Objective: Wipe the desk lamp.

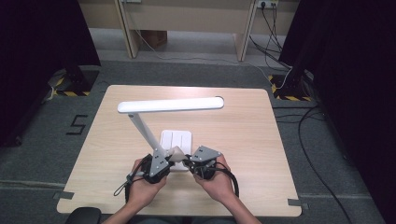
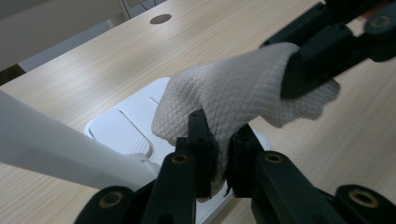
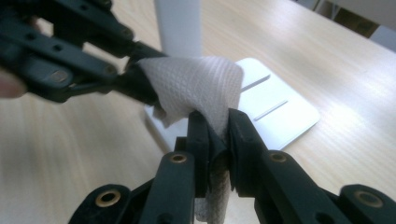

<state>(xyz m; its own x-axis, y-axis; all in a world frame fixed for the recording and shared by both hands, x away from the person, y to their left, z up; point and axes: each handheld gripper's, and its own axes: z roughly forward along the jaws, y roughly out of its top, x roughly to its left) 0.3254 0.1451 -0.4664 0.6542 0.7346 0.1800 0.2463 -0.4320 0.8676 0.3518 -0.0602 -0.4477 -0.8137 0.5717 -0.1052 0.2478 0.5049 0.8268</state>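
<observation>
Right now a white paper towel [image 2: 233, 88] hangs stretched between the two grippers, just above the near edge of the flat white lamp base [image 1: 176, 140] on the wooden table [image 1: 243, 135]. In the left gripper view, the left gripper [image 2: 218, 154] has its jaws pinched on one end of the towel, the textured sheet bunching between them. In the right gripper view, the right gripper [image 3: 215, 140] clamps the other end, with a strip of towel trailing down below the jaws. From the high view, both grippers sit close together at the front of the table, each held in a hand. The lamp's slanted arm [image 1: 147, 130] rises from the base to a long white light bar [image 1: 170, 104] level above the tabletop.
</observation>
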